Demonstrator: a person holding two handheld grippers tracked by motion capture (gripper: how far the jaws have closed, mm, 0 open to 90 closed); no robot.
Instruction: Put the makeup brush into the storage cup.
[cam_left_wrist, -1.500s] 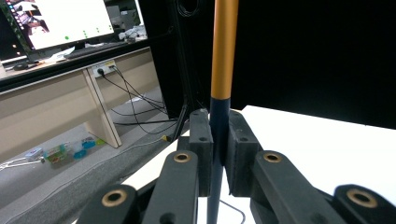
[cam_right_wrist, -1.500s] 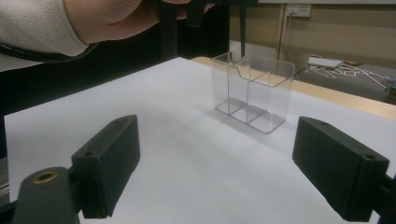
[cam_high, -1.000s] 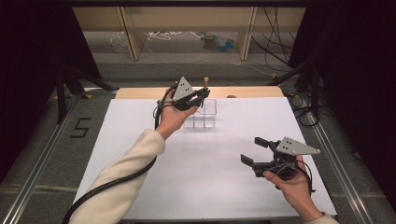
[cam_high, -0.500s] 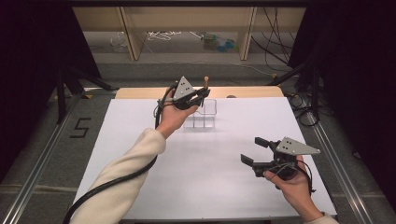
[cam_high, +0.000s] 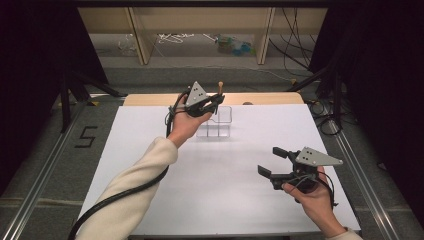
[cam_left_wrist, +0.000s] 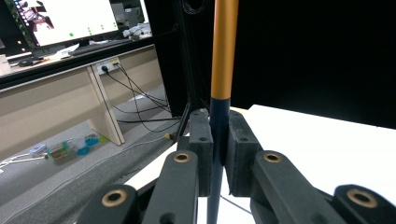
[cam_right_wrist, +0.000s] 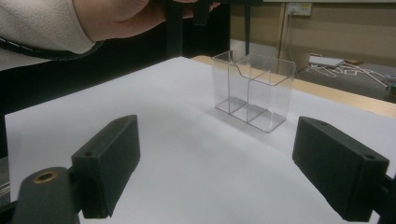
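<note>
My left gripper (cam_high: 217, 101) hovers over the back of the white table (cam_high: 140, 155), shut on a thin stick (cam_high: 220, 87) that stands upright. In the left gripper view the stick (cam_left_wrist: 224, 51) is orange above and dark blue where the pads (cam_left_wrist: 201, 140) pinch it. Just below and in front of that gripper stands a clear plastic holder (cam_high: 216, 123) with several compartments, empty as far as I can see. Near the table's front right my right gripper (cam_high: 271, 161) is held open, facing the holder (cam_right_wrist: 252, 88) from some distance, with nothing between its pads (cam_right_wrist: 112, 163).
A wooden strip (cam_high: 150, 99) runs along the table's far edge. Beyond it are a low shelf and loose cables on the floor (cam_high: 175, 42). Metal rails (cam_high: 350, 155) run along both sides of the table, and a tripod leg (cam_high: 65, 100) stands at the left.
</note>
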